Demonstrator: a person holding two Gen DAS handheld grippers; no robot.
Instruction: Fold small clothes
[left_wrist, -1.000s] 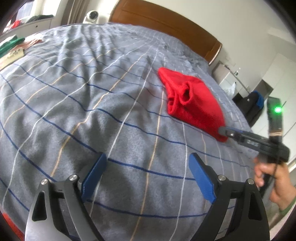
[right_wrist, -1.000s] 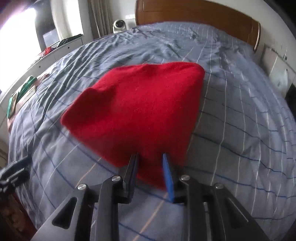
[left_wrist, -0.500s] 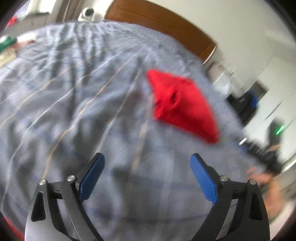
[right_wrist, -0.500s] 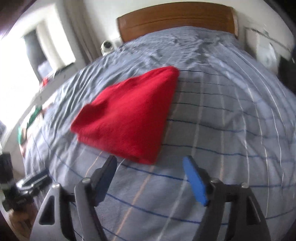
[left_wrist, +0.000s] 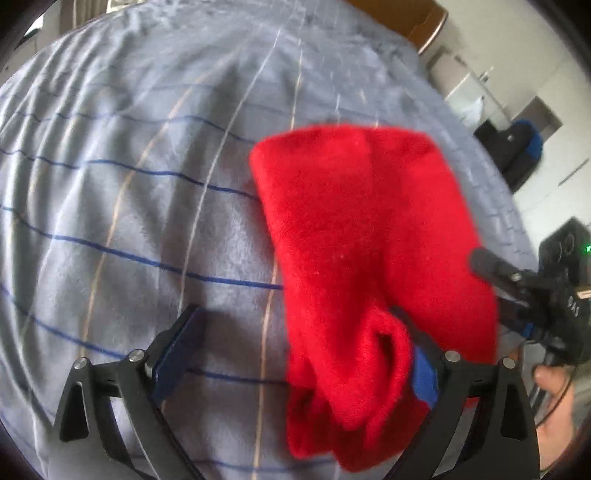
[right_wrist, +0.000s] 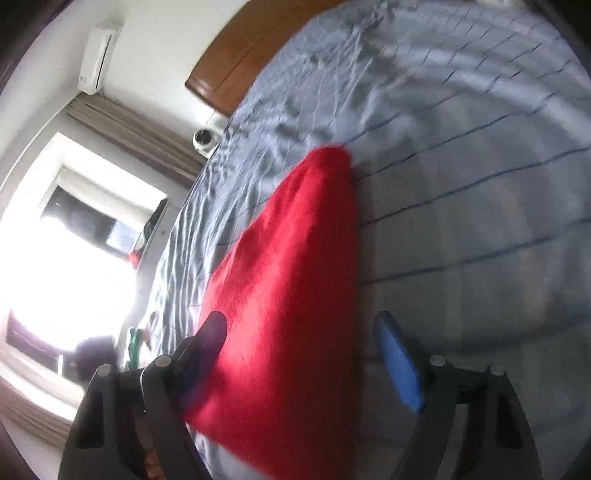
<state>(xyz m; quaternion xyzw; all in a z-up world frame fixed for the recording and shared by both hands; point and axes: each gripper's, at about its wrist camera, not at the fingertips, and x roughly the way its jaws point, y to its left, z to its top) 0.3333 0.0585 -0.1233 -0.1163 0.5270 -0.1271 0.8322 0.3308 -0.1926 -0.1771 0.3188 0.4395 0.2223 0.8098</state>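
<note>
A red fleece garment (left_wrist: 362, 236) lies folded on the grey striped bedspread (left_wrist: 129, 206). My left gripper (left_wrist: 295, 321) stands open just above its near end. That end, with a cuff-like opening, bunches between the fingers and covers part of the right blue pad (left_wrist: 424, 380); the pads do not press on it. In the right wrist view, which is rolled to one side, the red garment (right_wrist: 288, 266) runs up between the fingers of my right gripper (right_wrist: 301, 321). Its jaws are opening and stand apart from the cloth. From the left wrist view, the right gripper (left_wrist: 498, 291) sits at the garment's right edge.
A wooden headboard (right_wrist: 236, 62) stands at the far end of the bed. A small white camera (right_wrist: 203, 140) sits by the curtain, beside a bright window (right_wrist: 55, 258). A hand (left_wrist: 554, 402) holds the right gripper at the bed's right side, near dark bags (left_wrist: 517, 147).
My left gripper swung right and closer, so the garment's near end now lies between its fingers. My right gripper let go of the garment's corner, opened wide and rolled sideways.
</note>
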